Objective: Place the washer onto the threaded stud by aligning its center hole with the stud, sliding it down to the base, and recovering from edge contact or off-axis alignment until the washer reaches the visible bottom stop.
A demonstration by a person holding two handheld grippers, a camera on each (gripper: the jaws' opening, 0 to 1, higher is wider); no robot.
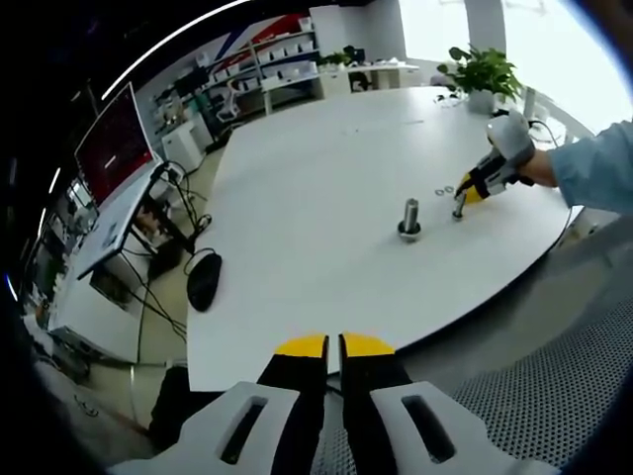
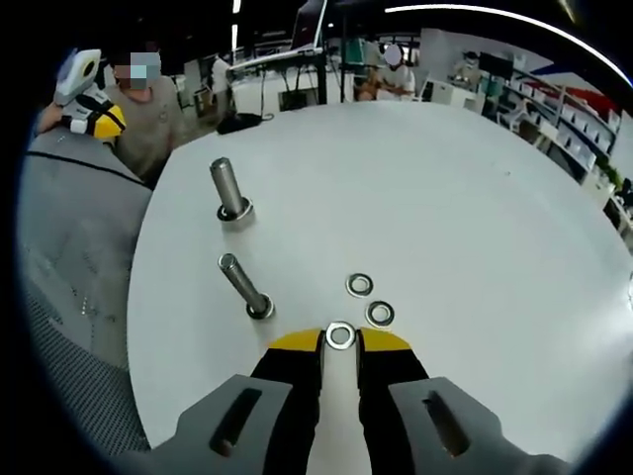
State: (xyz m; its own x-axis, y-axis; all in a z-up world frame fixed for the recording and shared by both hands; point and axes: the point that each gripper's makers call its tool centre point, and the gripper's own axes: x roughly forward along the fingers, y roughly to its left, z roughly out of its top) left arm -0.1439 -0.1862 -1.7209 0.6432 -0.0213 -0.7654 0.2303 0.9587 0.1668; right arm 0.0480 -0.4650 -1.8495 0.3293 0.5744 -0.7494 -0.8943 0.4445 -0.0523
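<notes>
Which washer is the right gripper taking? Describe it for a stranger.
On the white table, look just in front of the right gripper. Three washers lie there; this washer sits between the yellow tips, while the other two lie free beyond.

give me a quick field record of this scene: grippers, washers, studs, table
right gripper: at the table, jaws closed on a washer
left gripper: shut, empty, held back off the table edge
loose washers: two, and, flat on the table
studs: two upright, near one, far one
table: white, round
</notes>
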